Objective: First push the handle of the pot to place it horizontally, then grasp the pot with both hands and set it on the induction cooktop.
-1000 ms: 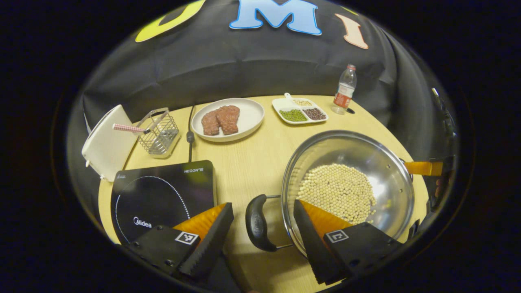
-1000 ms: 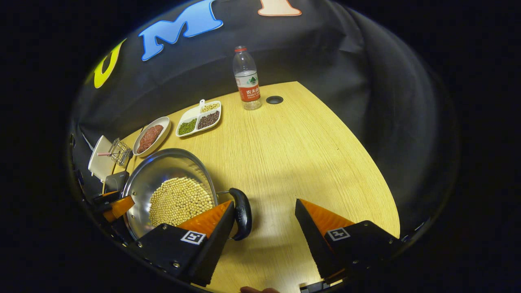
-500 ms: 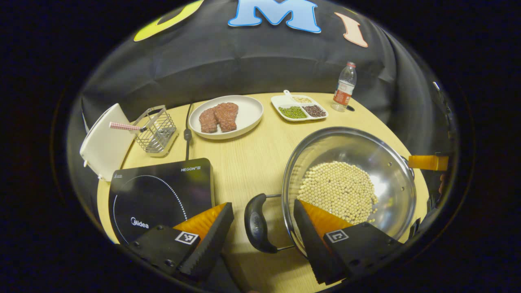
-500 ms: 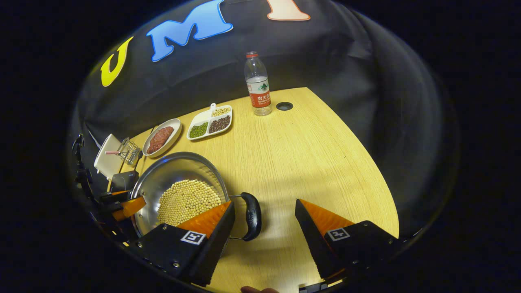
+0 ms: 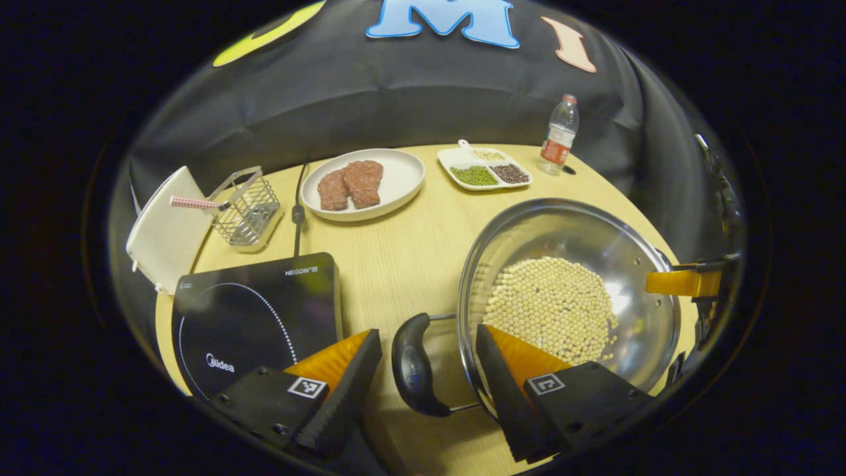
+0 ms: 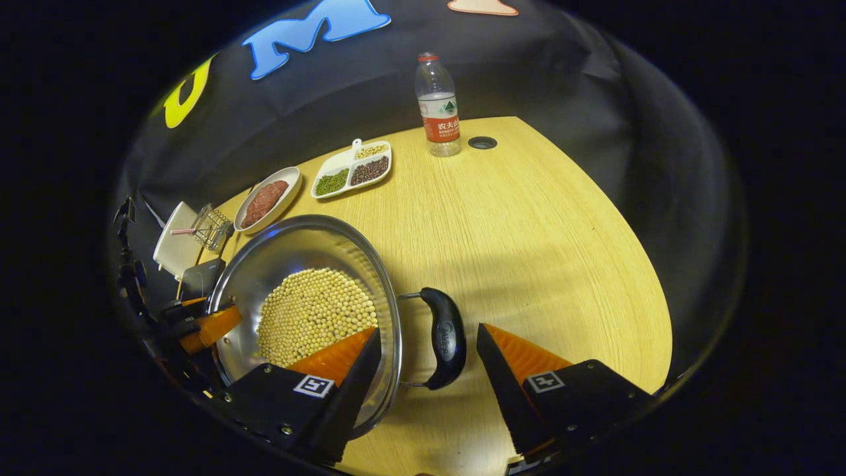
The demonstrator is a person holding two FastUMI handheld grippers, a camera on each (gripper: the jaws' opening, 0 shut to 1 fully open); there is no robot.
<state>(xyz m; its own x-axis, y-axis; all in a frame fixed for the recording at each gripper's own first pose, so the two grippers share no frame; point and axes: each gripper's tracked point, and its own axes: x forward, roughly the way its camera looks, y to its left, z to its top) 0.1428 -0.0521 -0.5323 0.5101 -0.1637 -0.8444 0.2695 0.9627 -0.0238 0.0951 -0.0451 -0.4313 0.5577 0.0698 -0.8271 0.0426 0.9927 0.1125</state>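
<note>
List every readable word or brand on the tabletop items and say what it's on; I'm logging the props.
"Midea": near corner of the induction cooktop.
"HEGON", followed by a small mark: far right corner of the cooktop.
Small print at the cooktop's far left corner: too small to read.
Water bottle label: too small to read.
Left gripper and right gripper: square coded tags, no words.

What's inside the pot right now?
The pot holds a heap of pale round beans on its bottom. The near edge of the heap is covered by a finger of the left gripper in the left gripper view.
</note>
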